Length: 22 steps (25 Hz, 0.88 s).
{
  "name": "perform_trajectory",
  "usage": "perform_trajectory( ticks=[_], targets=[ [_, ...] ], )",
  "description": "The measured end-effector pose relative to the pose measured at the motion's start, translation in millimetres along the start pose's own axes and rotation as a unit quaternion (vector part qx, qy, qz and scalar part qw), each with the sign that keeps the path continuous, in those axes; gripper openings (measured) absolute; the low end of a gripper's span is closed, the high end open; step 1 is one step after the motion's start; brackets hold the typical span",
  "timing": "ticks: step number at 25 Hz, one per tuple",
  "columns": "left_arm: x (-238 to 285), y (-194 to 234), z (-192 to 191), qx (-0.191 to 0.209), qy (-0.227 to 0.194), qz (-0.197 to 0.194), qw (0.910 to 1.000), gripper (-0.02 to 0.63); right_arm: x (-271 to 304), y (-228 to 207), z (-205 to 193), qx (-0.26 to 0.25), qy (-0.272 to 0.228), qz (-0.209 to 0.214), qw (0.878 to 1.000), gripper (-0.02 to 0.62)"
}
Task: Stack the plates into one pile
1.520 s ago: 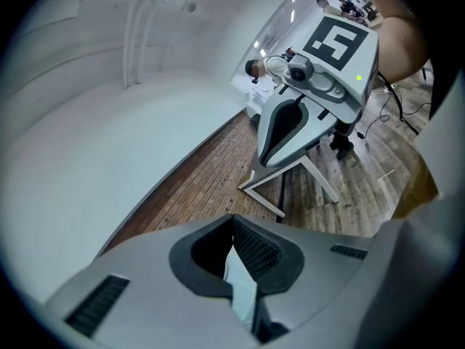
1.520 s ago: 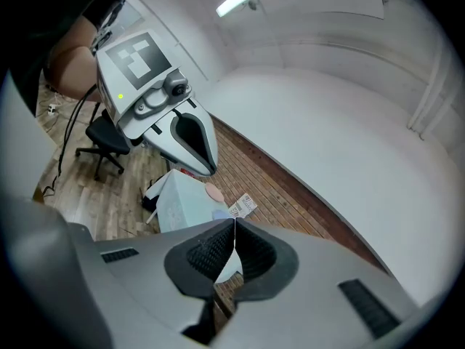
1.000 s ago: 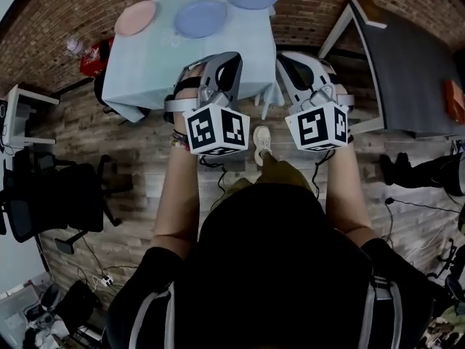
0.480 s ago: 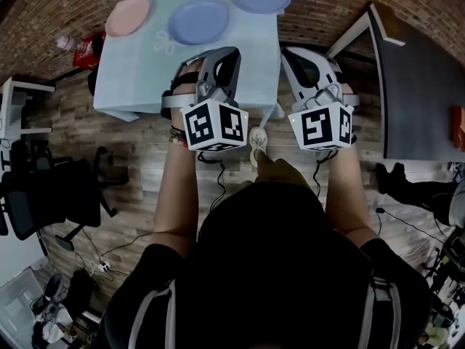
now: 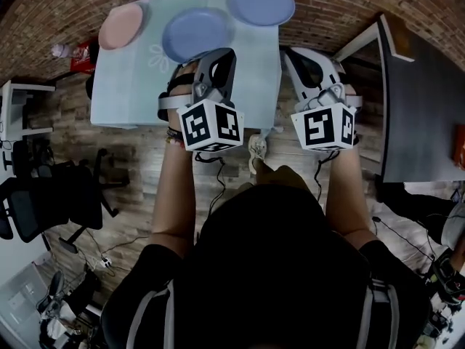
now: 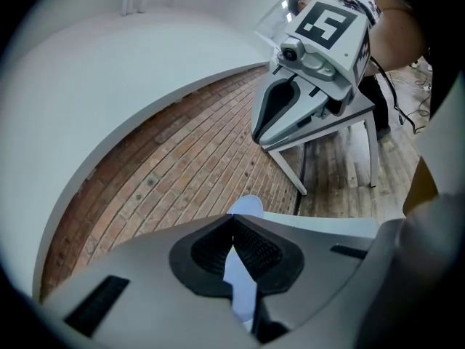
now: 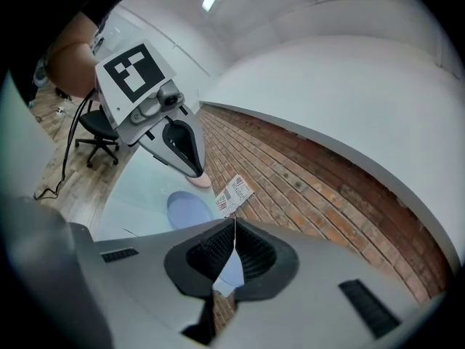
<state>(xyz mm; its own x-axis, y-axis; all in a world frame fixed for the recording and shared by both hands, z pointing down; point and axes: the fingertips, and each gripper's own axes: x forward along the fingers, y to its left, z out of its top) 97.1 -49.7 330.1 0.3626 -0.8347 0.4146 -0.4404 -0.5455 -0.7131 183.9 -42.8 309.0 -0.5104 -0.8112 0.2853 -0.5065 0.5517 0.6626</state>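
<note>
While the left claw and right claw hang closed and empty near the surface, this seems the approach; next, one must open onto the nearest blue plate.

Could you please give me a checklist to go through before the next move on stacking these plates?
1. All plates in sight: ok. The pink plate, middle blue plate and far blue plate lie apart on the table.
2. Plates bare on top: ok.
3. Left gripper empty: ok.
4. Left gripper open for a grasp: not ok, jaws shut.
5. Right gripper open: not ok, jaws shut and empty.
6. Grippers down at a plate: not ok, neither touches one.
</note>
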Motion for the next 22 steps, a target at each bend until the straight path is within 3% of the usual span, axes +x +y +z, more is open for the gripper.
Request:
perform_trajectory(
  ticks=[22],
  targets=[
    [65,36,5,-0.002,0.016,0.003,0.9999,0.023,62,-51,-22,0.003,-0.014,0.013,1.000,0.037]
  ],
)
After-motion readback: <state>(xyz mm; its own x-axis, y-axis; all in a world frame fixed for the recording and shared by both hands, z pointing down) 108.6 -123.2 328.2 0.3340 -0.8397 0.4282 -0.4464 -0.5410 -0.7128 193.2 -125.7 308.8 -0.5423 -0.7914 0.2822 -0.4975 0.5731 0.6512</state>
